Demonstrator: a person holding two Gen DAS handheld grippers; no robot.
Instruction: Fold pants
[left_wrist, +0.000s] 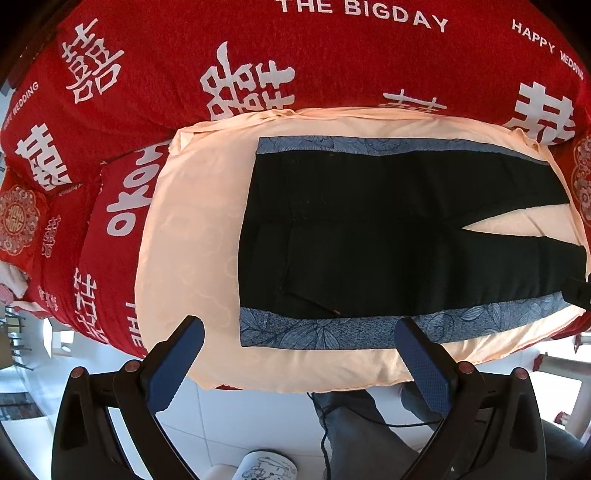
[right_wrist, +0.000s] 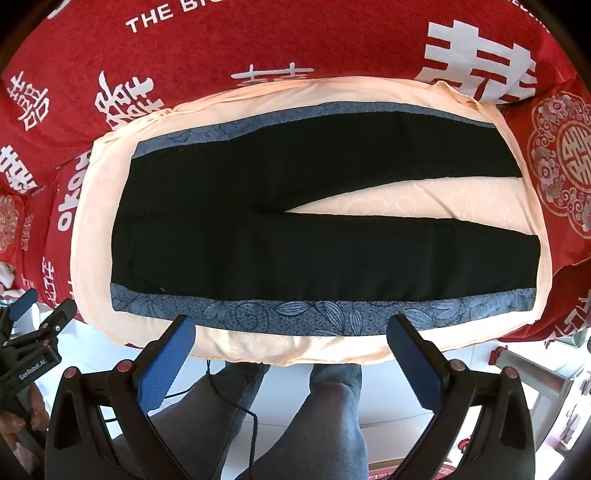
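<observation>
**Pants spread flat, both grippers open and waiting**

Black pants (right_wrist: 295, 221) with blue floral side stripes, flat on a peach sheet (right_wrist: 229, 343) over a red bed cover (right_wrist: 258, 40). Waistband to the left, legs running right and split in a narrow V. Left gripper (left_wrist: 299, 332) and right gripper (right_wrist: 291, 328) both wide open, nothing held, hovering over the near edge of the bed, just short of the near stripe.

Likely first step: near leg over far leg. Best done by pinching the near stripe edge at two spots well apart, one by the waistband and one toward the hem. Lift only enough to clear the sheet, carry across evenly, lay stripe on stripe. Worth pinching cloth of the pants alone; peach sheet directly beneath, easily caught too.

Hard to read: black fabric swallowing seams and pockets, front or back unclear. A small orange fleck by the near pocket, nature unknown. Hems stretched by the lens in the left view. Below the bed, legs in jeans (right_wrist: 332, 413) and a dark cable (right_wrist: 243, 406).
</observation>
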